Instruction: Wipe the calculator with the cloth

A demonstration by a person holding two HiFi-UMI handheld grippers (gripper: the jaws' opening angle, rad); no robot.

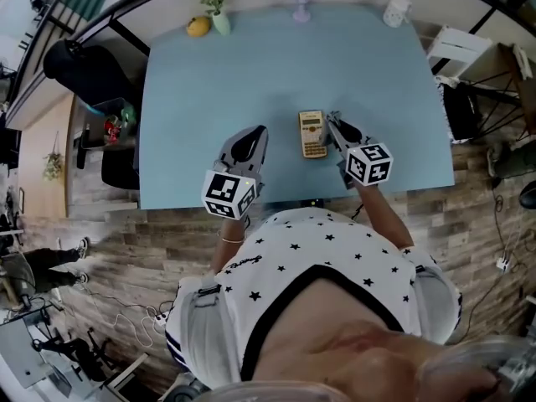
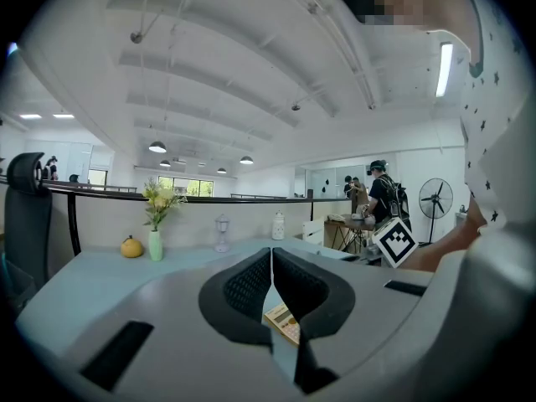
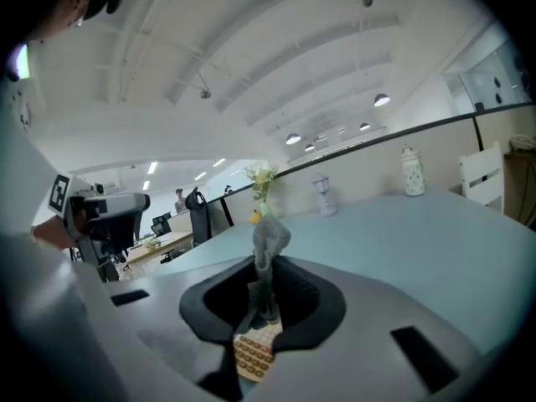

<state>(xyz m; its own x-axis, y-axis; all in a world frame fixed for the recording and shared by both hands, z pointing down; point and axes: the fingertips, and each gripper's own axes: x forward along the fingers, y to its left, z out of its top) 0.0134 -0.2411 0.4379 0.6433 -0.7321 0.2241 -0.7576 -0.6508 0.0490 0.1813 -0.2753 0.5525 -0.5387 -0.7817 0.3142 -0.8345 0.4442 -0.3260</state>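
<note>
A tan calculator [image 1: 312,133] lies flat on the light blue table [image 1: 251,74], near its front edge. My right gripper [image 1: 334,123] sits just right of it, shut on a small grey cloth [image 3: 270,243] that sticks up from between the jaws. In the right gripper view the calculator's keys [image 3: 255,352] show right under the jaws. My left gripper [image 1: 258,134] rests left of the calculator, shut with nothing in it. In the left gripper view its tips [image 2: 271,255] meet, and the calculator [image 2: 285,323] shows below them.
Along the table's far edge stand a vase of yellow flowers [image 1: 216,7], a yellow fruit [image 1: 198,27], a small clear lamp [image 1: 301,2] and a white jar [image 1: 396,10]. A black office chair [image 1: 92,74] is at the left and white furniture [image 1: 461,48] at the right.
</note>
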